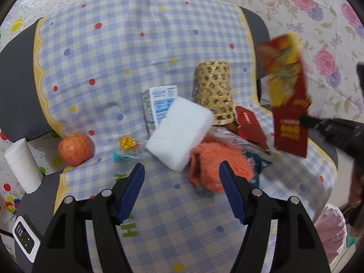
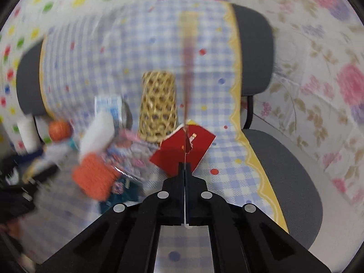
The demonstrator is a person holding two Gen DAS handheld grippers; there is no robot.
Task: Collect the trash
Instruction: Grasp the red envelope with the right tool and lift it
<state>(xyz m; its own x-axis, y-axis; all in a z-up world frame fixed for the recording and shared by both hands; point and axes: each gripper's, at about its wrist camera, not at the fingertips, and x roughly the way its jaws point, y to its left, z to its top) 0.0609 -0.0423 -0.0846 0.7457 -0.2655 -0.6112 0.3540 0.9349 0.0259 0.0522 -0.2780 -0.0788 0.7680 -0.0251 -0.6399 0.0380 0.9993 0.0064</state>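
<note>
A grey office chair (image 1: 16, 72) fills both views, its seat and backrest draped with a blue-and-white checked cloth (image 1: 127, 45) dotted in red, yellow and blue and edged in yellow. Flowered and balloon-printed sheeting covers the surroundings behind it.

On the seat lies a heap of clutter. A white foam block (image 1: 179, 134) leans tilted against a small blue-and-white drink carton (image 1: 159, 104). Just beside them stands an upturned woven bamboo basket (image 1: 213, 93). In front of the block lies an orange knitted item (image 1: 218, 168), partly over crumpled clear plastic wrapping (image 1: 229, 136). A torn red paper packet (image 1: 249, 126) rests at the basket's foot. At the left edge of the cloth sits an apple (image 1: 76, 149), with a small sweet wrapper (image 1: 127, 144) between it and the foam block. A roll of toilet paper (image 1: 22, 166) stands off the cloth on the left.

The right gripper (image 2: 184, 166) is pressed together on a flat red-and-yellow packet (image 1: 287, 95), pinching its lower part and holding it in the air at the right of the pile; from its own camera the packet appears edge-on and blurred. The left gripper (image 1: 182, 186) hangs over the seat's front with its blue pads (image 1: 130, 193) spread apart and nothing between them, near the orange knit.
</note>
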